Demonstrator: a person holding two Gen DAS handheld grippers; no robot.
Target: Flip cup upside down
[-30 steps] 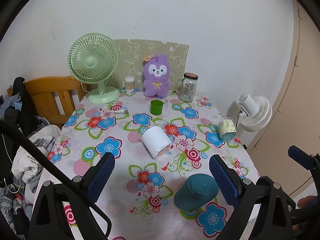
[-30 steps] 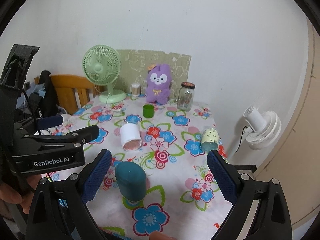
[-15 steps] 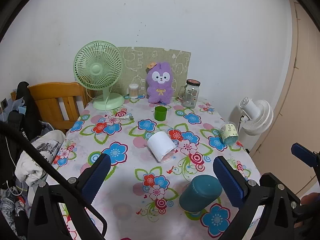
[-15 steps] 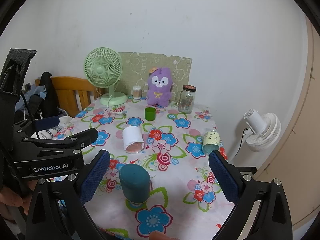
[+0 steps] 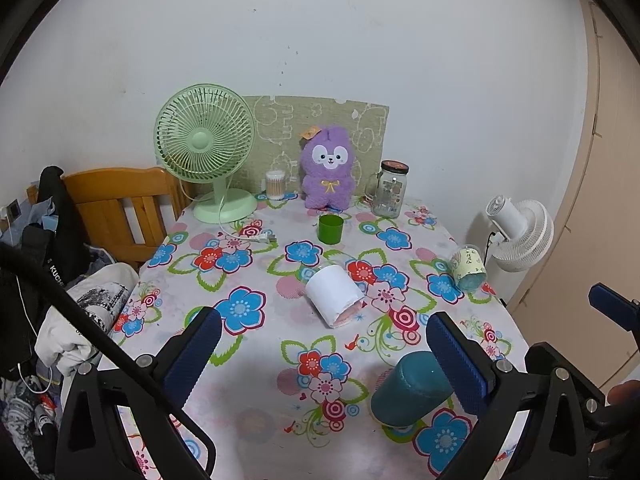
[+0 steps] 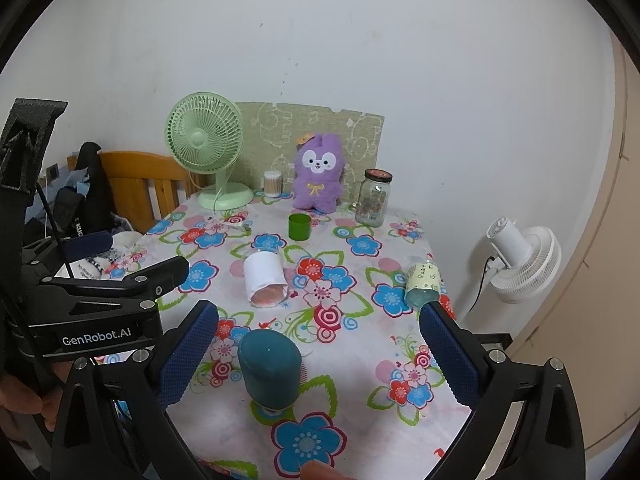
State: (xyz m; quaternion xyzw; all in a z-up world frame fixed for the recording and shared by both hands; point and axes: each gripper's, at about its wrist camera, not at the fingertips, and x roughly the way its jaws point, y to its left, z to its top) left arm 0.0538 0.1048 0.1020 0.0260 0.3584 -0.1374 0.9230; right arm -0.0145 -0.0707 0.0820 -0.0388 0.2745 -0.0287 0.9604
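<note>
A dark teal cup (image 5: 412, 390) stands upside down, base up, near the table's front edge; in the right wrist view it (image 6: 270, 364) sits left of centre. A white cup (image 5: 334, 294) lies on its side mid-table, also in the right wrist view (image 6: 265, 278). A pale green labelled cup (image 5: 468, 270) lies on its side near the right edge (image 6: 422, 284). A small green cup (image 5: 330, 229) stands upright (image 6: 299, 227). My left gripper (image 5: 320, 354) is open and empty above the front of the table. My right gripper (image 6: 318, 354) is open and empty, the teal cup between its jaws but apart.
A floral tablecloth (image 5: 248, 364) covers the table. At the back stand a green desk fan (image 5: 208, 152), a cotton-swab jar (image 5: 276, 185), a purple plush (image 5: 329, 172) and a glass jar (image 5: 390, 189). A wooden chair (image 5: 120, 208) with clothes is left; a white fan (image 5: 520, 232) stands right.
Both grippers have drawn back and risen a little, so the table sits lower and farther in both views. The cups have not moved.
</note>
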